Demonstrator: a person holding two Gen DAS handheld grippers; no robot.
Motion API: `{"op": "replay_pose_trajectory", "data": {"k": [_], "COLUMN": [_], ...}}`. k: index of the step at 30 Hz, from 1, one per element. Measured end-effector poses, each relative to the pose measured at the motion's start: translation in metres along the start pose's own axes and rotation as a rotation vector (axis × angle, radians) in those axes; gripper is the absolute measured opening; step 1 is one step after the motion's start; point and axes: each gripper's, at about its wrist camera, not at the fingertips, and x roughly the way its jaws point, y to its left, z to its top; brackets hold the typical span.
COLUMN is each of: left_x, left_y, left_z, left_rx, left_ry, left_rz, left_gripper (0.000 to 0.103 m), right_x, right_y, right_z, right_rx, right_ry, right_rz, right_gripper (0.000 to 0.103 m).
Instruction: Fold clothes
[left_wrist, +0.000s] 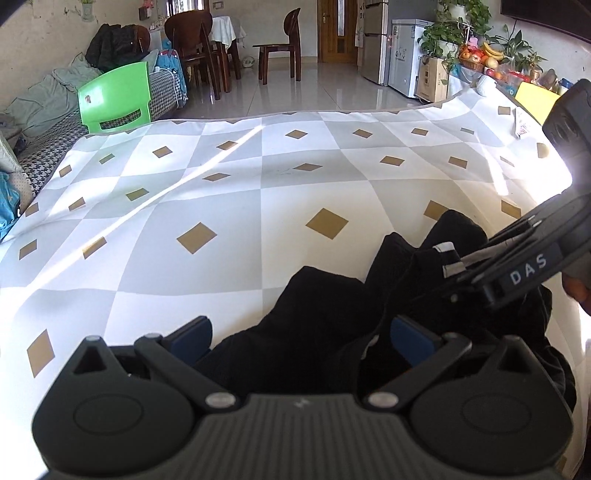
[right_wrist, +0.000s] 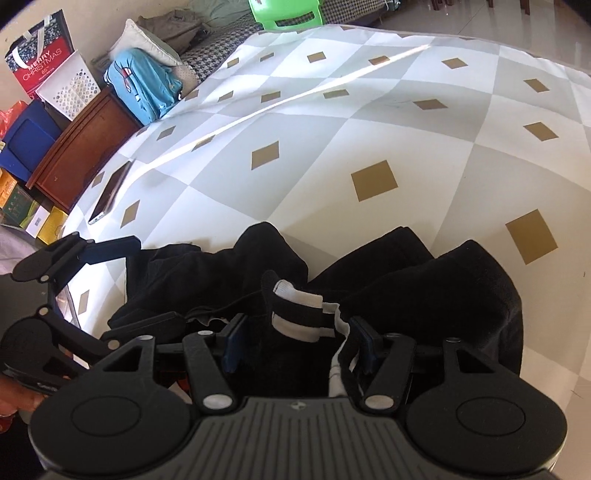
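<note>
While both grippers bunch black garment (right_wrist: 424, 288) over checked tablecloth (right_wrist: 332, 122) for folding: right gripper (right_wrist: 295, 343) clamps striped cuff (right_wrist: 295, 317); left gripper (left_wrist: 301, 334) jaws spread, straddling fabric.

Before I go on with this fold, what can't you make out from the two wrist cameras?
- Black garment, both views: its near part is hidden behind the gripper bodies, so its type and full outline are unclear.
- Left gripper, left wrist view: black fabric fills the gap; whether the fingers pinch it cannot be told.
- Right gripper, right wrist view: the striped cuff lies between its fingers; contact is unclear.
</note>
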Motion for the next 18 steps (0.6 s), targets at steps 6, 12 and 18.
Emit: {"op": "replay_pose_trajectory", "data": {"k": [6,12,18], "left_x": [-0.007,-0.012,-0.008], "left_y": [-0.002,-0.005,-0.012], "left_z": [-0.009,-0.023,-0.04], "left_rx": [0.001,-0.076,-0.15], "left_ry": [0.002,0.012,0.041], "left_rz": [0.021,0.003,0.009], "left_gripper": [0.103,0.103,0.103], "right_x": [-0.04,-0.056,-0.044], "right_y": [-0.016,-0.034,-0.037], "right_z": [-0.002,-0.005,-0.011], "right_rx": [0.098,0.176,0.099], "right_ry": [-0.112,-0.152,-0.092], "right_rz": [-0.027,-0.104,-0.184], "right_gripper": [0.059,0.059,0.059]}}
